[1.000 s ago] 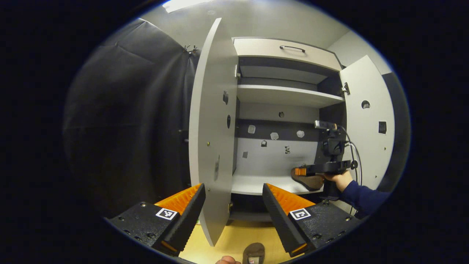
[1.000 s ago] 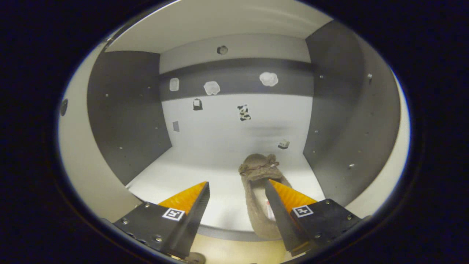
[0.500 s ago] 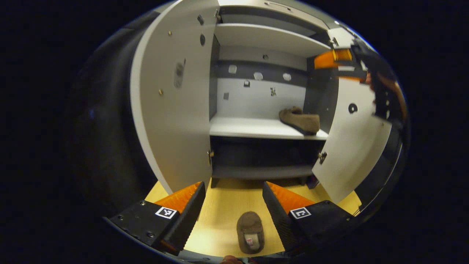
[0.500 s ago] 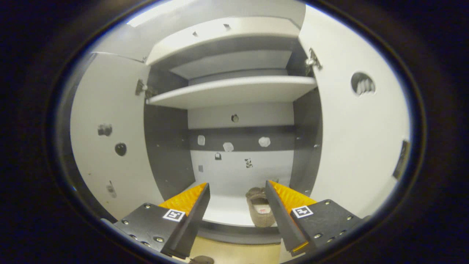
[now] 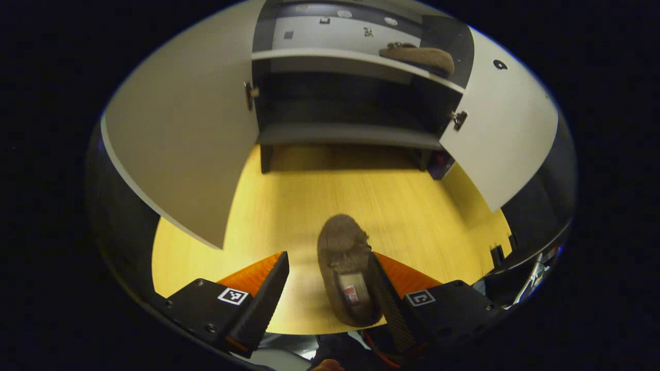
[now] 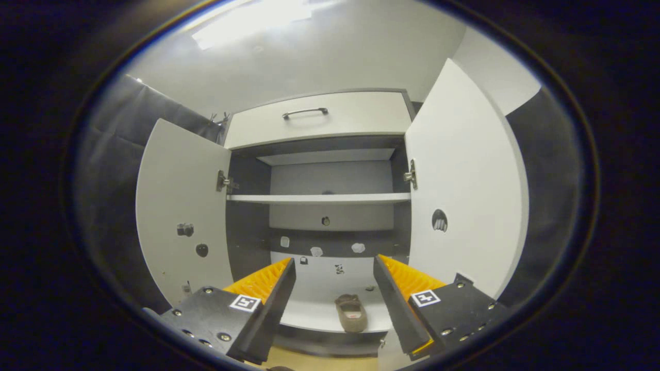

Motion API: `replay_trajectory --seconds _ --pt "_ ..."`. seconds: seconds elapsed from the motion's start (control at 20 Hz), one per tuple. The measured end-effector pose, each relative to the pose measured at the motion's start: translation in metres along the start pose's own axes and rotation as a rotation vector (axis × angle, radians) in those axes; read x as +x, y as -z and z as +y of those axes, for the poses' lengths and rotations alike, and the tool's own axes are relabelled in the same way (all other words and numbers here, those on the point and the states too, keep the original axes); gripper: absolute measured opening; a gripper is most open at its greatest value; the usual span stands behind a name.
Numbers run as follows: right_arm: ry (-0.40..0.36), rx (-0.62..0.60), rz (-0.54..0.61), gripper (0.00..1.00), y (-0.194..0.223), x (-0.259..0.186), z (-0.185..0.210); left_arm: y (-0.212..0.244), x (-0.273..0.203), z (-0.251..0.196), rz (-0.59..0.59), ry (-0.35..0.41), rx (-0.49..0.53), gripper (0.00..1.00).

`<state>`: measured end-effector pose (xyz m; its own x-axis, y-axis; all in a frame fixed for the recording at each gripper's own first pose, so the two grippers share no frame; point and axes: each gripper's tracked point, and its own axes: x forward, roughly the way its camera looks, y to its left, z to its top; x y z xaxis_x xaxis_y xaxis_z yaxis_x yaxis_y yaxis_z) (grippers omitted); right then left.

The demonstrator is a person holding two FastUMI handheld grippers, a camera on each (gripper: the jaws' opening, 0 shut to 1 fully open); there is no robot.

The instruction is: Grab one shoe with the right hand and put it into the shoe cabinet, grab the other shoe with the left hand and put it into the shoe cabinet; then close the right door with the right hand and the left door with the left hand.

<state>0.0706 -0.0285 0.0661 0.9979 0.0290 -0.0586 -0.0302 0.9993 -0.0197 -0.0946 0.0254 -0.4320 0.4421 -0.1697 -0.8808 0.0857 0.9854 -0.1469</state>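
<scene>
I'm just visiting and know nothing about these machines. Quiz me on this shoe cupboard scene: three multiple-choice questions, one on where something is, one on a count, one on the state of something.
1. Where is the shoe that is not in the cabinet?
A. on the top shelf
B. on the wooden floor, between the left gripper's fingers
C. hanging on a door

2. How many shoes lie on the cabinet's shelf?
A. one
B. two
C. none

3. How do the cabinet's two doors stand?
A. both shut
B. one shut
C. both open

Answers:
1 B: the left gripper view shows the shoe on the floor between the open fingers of the left gripper.
2 A: a single shoe on the shelf shows beyond the open right gripper.
3 C: the left door and the right door both stand swung out.
</scene>
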Motion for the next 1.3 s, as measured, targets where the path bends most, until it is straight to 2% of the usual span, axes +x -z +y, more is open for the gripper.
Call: replay_trajectory --seconds 0.1,0.15,0.2,0.5,0.6,0.65,0.75,0.8,0.85,1.0,1.15,1.3 --pt "0.019 0.001 -0.002 0.91 -0.003 -0.006 -0.007 0.014 0.003 0.004 0.064 0.027 -0.004 0.95" --pt "0.03 -0.002 -0.001 0.91 -0.003 -0.008 -0.011 0.021 0.005 0.008 0.091 0.03 -0.003 1.0" --pt "0.041 -0.009 -0.005 0.91 -0.004 -0.01 -0.014 0.033 0.012 0.01 0.118 0.034 -0.005 0.95" --pt "0.078 -0.058 -0.002 0.9 -0.003 -0.024 -0.027 0.065 0.049 0.01 0.222 0.052 -0.096 0.93" --pt "0.077 -0.059 0.0 0.9 -0.005 -0.027 -0.027 0.072 0.055 0.01 0.248 0.053 -0.115 0.89" --pt "0.076 -0.063 -0.001 0.9 -0.005 -0.028 -0.028 0.075 0.056 0.009 0.266 0.056 -0.124 0.91" --pt "0.077 -0.071 -0.002 0.9 -0.005 -0.03 -0.028 0.081 0.065 0.006 0.288 0.062 -0.152 0.74" --pt "0.077 -0.075 -0.001 0.9 -0.005 -0.031 -0.028 0.078 0.065 0.004 0.279 0.072 -0.173 0.71" --pt "0.079 -0.076 0.0 0.9 -0.005 -0.031 -0.029 0.079 0.065 0.003 0.29 0.071 -0.182 0.56" --pt "0.082 -0.07 -0.004 0.9 -0.005 -0.031 -0.032 0.078 0.065 0.007 0.316 0.069 -0.229 0.49" --pt "0.086 -0.068 -0.01 0.9 -0.005 -0.031 -0.035 0.074 0.059 0.016 0.305 0.088 -0.281 0.25" --pt "0.085 -0.061 -0.013 0.9 -0.006 -0.031 -0.035 0.069 0.062 0.022 0.282 0.074 -0.292 0.07"
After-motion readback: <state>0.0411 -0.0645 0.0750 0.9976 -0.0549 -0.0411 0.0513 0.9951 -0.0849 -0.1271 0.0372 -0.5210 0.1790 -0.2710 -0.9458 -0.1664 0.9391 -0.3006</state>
